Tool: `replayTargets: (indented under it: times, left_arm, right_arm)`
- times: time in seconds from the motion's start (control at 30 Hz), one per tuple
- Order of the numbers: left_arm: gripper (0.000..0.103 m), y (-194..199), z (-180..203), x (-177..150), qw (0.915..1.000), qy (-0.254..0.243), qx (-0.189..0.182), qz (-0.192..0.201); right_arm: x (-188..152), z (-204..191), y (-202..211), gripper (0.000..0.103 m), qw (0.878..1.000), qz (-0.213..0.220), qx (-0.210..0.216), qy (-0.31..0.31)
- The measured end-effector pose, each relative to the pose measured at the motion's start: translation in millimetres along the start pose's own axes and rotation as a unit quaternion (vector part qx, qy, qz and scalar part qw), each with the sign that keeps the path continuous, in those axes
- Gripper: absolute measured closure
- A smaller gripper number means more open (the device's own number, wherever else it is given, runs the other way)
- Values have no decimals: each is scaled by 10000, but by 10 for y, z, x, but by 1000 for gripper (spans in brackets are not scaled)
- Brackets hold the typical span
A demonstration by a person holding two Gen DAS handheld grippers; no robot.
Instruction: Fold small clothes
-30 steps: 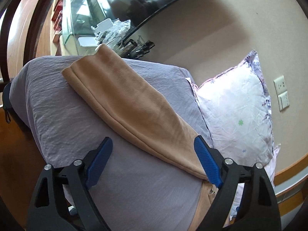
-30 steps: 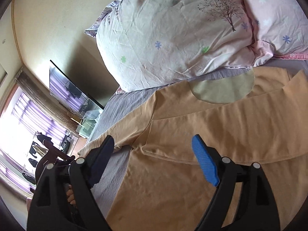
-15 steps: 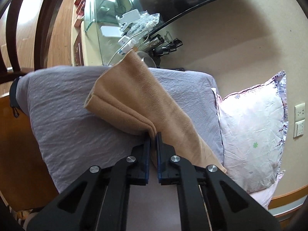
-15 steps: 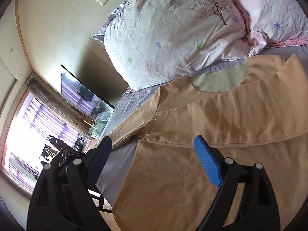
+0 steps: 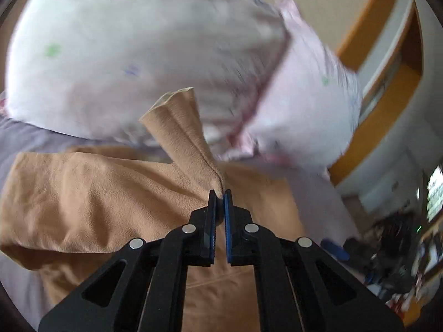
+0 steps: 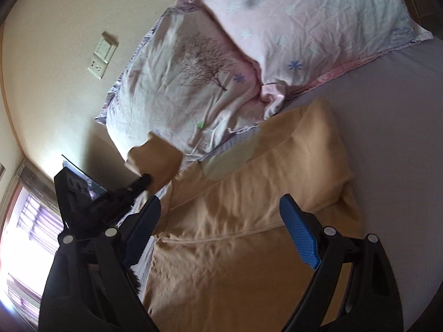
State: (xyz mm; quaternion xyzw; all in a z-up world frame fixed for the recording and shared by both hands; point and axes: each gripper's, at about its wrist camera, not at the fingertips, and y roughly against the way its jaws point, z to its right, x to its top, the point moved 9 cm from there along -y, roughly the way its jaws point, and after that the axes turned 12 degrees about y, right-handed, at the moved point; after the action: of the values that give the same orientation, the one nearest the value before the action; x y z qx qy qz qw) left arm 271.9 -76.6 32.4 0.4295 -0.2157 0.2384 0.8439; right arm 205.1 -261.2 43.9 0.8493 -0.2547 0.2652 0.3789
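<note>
we have the left gripper clamped on the shirt's sleeve, lifted toward 12 o'clock; the shirt lies on the bed, right sleeve folded in (bottom unfolded), right gripper gaping empty

no readable text, labels, brands or numbers anywhere, screen at the far right too blurred to read

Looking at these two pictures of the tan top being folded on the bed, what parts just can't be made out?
- Left wrist view: the pillows are smeared by motion blur, so their prints are unreadable.
- Left wrist view: clutter at the right edge is blurred and unidentifiable.
- Left wrist view: the left gripper hides the sleeve fabric it pinches.
- Right wrist view: the right gripper covers the tan top's lower hem.
</note>
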Motion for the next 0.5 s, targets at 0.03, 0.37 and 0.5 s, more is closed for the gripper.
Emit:
replayTargets:
  times: [0.03,0.37,0.5]
  left_arm:
    - [99,-284,156,-213,9988,-330,129,-351]
    - [31,16,358,-672,9874,-1510,230,-408]
    - [29,272,-333,-165,9824,-1224,1382,281]
  right_arm:
    - [0,113,-2,16,9999,-59,-91,-100]
    - [171,486,-224,40,9977,-476,-468,-83]
    - [160,526,-670,54,9905,-1016,-865,338]
